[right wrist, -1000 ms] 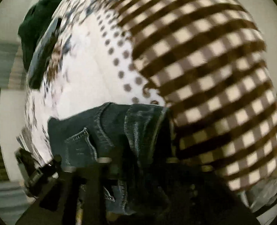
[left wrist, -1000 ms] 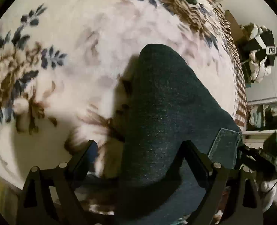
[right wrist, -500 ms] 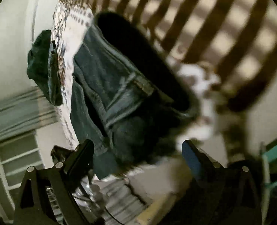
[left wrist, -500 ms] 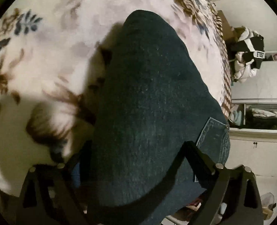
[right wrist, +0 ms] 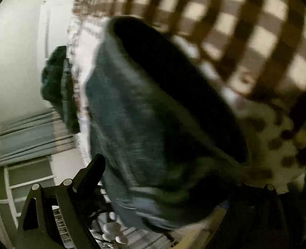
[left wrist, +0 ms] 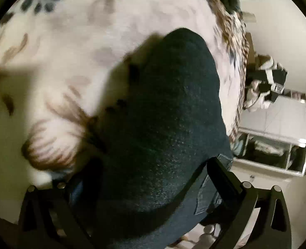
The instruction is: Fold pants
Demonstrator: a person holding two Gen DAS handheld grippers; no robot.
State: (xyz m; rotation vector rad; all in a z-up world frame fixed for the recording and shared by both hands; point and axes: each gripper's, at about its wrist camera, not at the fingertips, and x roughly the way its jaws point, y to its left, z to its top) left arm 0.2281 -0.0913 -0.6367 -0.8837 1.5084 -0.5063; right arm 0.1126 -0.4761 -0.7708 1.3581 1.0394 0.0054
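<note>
Since a second ago my jeans [left wrist: 163, 124] have left the bedspread [left wrist: 80, 41], bunched across both wide-spread grippers, left [left wrist: 153, 178] and right [right wrist: 163, 176]; whether either pinches denim I cannot tell. Draped loosely, they could slide off the near edge mid-swing

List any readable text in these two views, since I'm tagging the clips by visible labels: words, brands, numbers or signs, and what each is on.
No text can be read in either view.
Black and white garment on the far right of the left wrist view: it bears a small white patch with dark marks, too blurred to read.
Jeans: no label or tag lettering shows; the right wrist view of them is motion-blurred.
Blanket: patterns only.
</note>
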